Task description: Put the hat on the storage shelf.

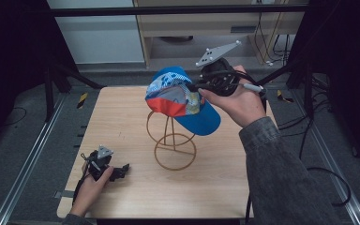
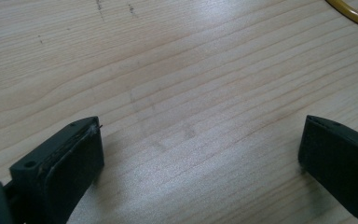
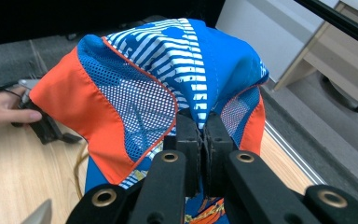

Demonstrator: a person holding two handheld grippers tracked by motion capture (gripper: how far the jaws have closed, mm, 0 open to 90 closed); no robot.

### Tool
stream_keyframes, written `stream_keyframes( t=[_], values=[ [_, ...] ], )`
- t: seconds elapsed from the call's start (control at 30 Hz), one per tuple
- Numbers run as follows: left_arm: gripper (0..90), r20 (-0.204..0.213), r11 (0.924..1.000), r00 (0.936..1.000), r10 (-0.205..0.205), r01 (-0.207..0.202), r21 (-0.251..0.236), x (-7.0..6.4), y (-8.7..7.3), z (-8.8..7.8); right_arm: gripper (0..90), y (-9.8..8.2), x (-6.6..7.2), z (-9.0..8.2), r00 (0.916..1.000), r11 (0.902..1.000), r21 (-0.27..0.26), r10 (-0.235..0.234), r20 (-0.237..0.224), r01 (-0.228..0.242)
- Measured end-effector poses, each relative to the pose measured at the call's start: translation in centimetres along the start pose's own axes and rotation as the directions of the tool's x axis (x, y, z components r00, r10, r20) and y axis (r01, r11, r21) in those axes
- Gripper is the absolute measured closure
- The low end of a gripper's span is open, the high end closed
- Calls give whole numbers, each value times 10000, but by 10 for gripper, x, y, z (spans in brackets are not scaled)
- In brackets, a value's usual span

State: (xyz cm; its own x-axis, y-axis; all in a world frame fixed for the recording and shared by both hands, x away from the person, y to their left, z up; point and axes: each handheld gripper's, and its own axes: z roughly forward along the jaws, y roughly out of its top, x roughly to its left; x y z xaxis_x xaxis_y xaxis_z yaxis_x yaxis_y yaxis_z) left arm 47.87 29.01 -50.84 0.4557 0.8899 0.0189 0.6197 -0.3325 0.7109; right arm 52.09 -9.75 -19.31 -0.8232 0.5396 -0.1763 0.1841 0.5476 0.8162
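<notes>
The right gripper (image 1: 201, 87), in the upper middle of the high view, is clamped on the blue, orange and striped cap (image 1: 180, 98); its jaws pinch a fold of the cap's fabric in the right gripper view. The cap sits atop the wire stand (image 1: 173, 143) at the centre of the wooden table (image 1: 122, 117). The left gripper (image 1: 117, 172) rests at lower left, jaws spread wide over bare wood.

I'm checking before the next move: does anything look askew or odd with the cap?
Yes. The cap sits tilted on the wire stand, brim hanging toward the right gripper, whose jaws pinch its fabric. Nothing looks torn or spilled.
</notes>
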Motion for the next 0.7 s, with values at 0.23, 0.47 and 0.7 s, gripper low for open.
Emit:
stream_keyframes(
  t=[0.23,0.47,0.7],
  values=[
    [0,-1,10000,10000,-2,2,-3,0,0,0,877,-1,8,14,9998,9999,128,-100,-198,102],
    [0,-4,10000,10000,29,-29,8,0,0,0,877,0,13,23,9993,9999,72,-99,-350,101],
    [0,-9,10000,10000,27,-27,2,0,0,0,876,6,22,34,9982,9994,110,-307,-515,313]
  ],
)
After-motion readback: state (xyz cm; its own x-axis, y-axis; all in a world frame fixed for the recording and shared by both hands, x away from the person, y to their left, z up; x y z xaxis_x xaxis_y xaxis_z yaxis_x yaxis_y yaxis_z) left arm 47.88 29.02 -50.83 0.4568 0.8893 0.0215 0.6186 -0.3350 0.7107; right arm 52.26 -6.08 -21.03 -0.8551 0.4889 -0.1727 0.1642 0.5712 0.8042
